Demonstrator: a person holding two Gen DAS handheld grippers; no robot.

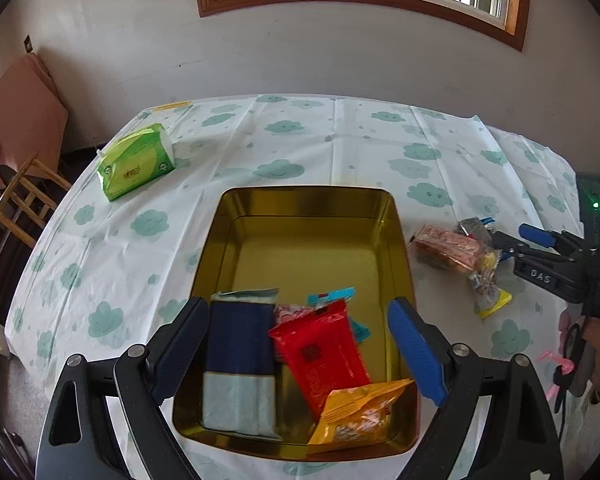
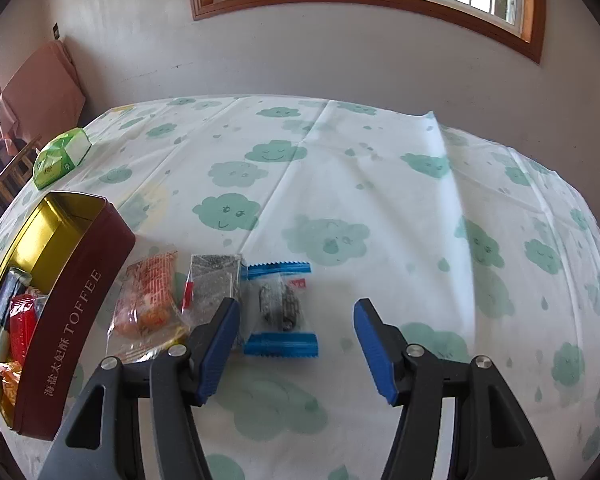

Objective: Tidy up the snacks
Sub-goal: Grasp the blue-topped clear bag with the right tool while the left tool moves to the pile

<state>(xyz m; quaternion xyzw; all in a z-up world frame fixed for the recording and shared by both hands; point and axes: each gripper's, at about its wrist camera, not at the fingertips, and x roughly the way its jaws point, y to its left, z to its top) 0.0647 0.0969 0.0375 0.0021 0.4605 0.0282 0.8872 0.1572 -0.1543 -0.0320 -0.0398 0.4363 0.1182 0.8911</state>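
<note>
1. Blue-ended clear snack packet: lies flat on the bench, just ahead of the right hand-held gripper and nearer its left finger. Likely next pick.
2. Right hand-held gripper: jaws spread wide, empty. Advice: shift left to centre the packet between the fingers, lower to the cloth, then close across the narrow middle, not the crimped ends.
3. Silver-speckled packet and orange-red wrapped snack: beside the blue one, overlapping each other. Take one at a time to avoid dragging neighbours.
4. Toffee tin: open, left of the loose snacks. Holds a navy pack, red packet and orange packet; its far half shows bare gold floor, the best drop spot.
5. Left hand-held gripper: jaws spread, empty, above the tin's near end.
6. Green tissue pack: well apart, far left.
</note>
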